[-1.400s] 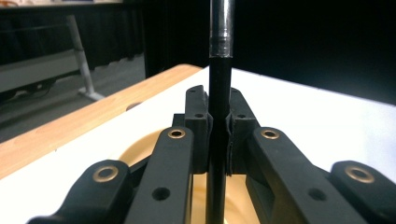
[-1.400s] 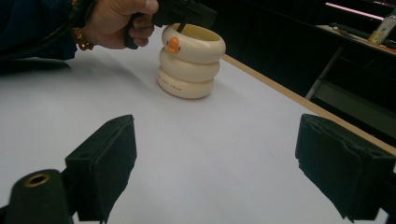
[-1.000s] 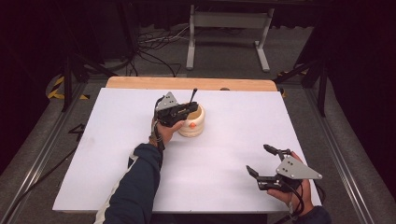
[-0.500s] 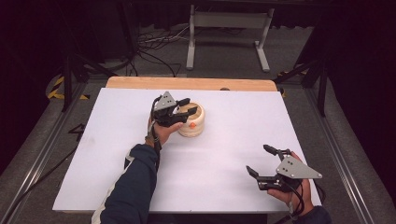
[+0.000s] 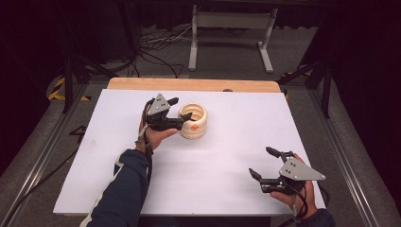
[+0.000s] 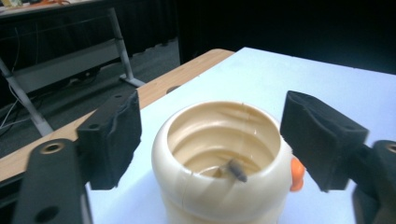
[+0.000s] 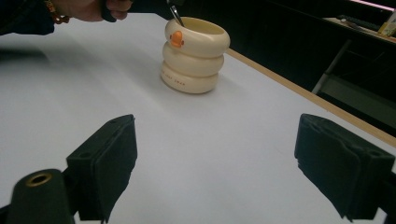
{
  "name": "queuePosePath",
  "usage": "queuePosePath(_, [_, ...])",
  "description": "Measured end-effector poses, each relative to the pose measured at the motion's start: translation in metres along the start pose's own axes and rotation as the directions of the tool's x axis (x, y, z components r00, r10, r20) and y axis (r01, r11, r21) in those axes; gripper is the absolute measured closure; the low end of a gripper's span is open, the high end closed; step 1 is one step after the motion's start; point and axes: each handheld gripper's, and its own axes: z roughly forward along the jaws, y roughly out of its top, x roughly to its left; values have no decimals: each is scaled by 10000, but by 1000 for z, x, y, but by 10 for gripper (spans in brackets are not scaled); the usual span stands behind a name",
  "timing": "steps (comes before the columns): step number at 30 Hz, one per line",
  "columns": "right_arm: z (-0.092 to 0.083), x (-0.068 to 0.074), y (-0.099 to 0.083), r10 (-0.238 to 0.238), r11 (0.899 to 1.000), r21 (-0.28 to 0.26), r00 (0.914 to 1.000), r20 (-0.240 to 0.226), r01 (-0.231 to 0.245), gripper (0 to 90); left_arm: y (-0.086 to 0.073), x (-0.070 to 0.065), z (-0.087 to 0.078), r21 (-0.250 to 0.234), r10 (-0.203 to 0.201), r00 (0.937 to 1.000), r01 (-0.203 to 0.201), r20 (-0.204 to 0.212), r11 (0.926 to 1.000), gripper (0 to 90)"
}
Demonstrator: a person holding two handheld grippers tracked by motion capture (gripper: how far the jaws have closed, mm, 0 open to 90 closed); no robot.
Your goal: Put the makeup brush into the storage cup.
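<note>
White sheet over a wood-edged worktop (image 5: pixel 118 189), dark floor and cables behind. Your left tool (image 5: pixel 178 113) sits just beside the cream ringed cup (image 5: pixel 193 121), its jaws straddling the near rim without touching it; they have just been opening, pads clear of the cup wall. A small dark-tipped item (image 6: pixel 236 171) lies down inside the cup, right ahead of that tool between its jaws. Looks like a drop just made, hence the spread jaws. The orange knob (image 6: pixel 297 173) on the cup's side faces your right tool (image 5: pixel 265 163), which rests well apart, jaws wide and empty, likely parked out of the way.
</note>
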Motion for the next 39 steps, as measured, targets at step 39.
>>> queuePosePath(39, [0,0,-1,-72,9999,93,9999,132,71,140,3,-21,-54,629,1363,9896,-1334,-453,9891,34])
